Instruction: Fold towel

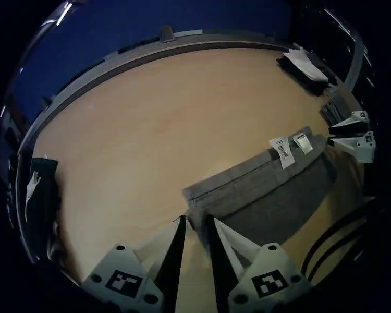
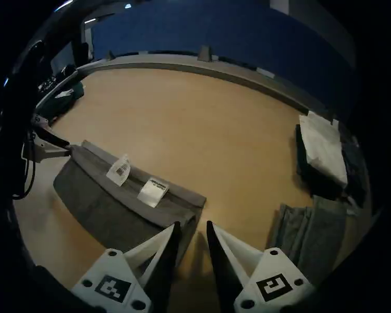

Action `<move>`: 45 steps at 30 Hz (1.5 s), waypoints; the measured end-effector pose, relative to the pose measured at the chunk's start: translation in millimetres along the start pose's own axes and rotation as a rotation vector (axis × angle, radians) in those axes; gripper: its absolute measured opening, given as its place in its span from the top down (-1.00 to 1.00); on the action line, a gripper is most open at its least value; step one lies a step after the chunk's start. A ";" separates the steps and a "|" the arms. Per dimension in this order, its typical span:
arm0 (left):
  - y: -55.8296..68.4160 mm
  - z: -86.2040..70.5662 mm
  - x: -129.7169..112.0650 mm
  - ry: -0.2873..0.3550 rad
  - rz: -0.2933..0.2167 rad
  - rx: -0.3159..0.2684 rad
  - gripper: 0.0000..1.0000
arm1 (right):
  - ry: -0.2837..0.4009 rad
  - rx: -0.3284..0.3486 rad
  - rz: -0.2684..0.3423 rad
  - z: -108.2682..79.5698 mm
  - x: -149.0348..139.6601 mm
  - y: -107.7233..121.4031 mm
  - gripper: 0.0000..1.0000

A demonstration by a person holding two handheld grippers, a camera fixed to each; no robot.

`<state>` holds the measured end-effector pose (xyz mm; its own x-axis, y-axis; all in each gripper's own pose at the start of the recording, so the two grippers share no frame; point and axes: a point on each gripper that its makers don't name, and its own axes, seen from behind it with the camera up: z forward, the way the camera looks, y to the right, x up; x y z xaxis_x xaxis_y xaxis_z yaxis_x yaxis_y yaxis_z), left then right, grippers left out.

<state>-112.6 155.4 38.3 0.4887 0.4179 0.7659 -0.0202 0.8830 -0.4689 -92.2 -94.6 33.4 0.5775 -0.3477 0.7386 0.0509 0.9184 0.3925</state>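
Grey towel [image 1: 268, 193] lies folded flat on the desk [image 1: 159, 120]. Left gripper [image 1: 195, 221] is narrow at one corner, right gripper [image 2: 193, 227] narrow at the opposite end's corner. Can't tell if either actually pinches cloth.

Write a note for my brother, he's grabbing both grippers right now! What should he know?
Left gripper: open, tips at one end of the tagged edge of the grey towel.
Right gripper: open, tips at that edge's other end.
The towel lies flat on the table, tags up.
Done: grippers lined up at two corners.
Left: pinch both corners, then probably carry that edge across to fold.
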 end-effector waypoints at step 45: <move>-21.4 -57.5 -6.7 0.110 -0.172 0.061 -0.83 | 0.107 -0.051 0.038 -32.2 10.9 18.7 -1.00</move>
<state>-65.4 121.4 17.9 0.5817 0.2366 0.7783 0.0212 0.9520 -0.3052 -58.7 -75.2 31.2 0.6637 -0.2923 0.6885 0.0670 0.9400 0.3344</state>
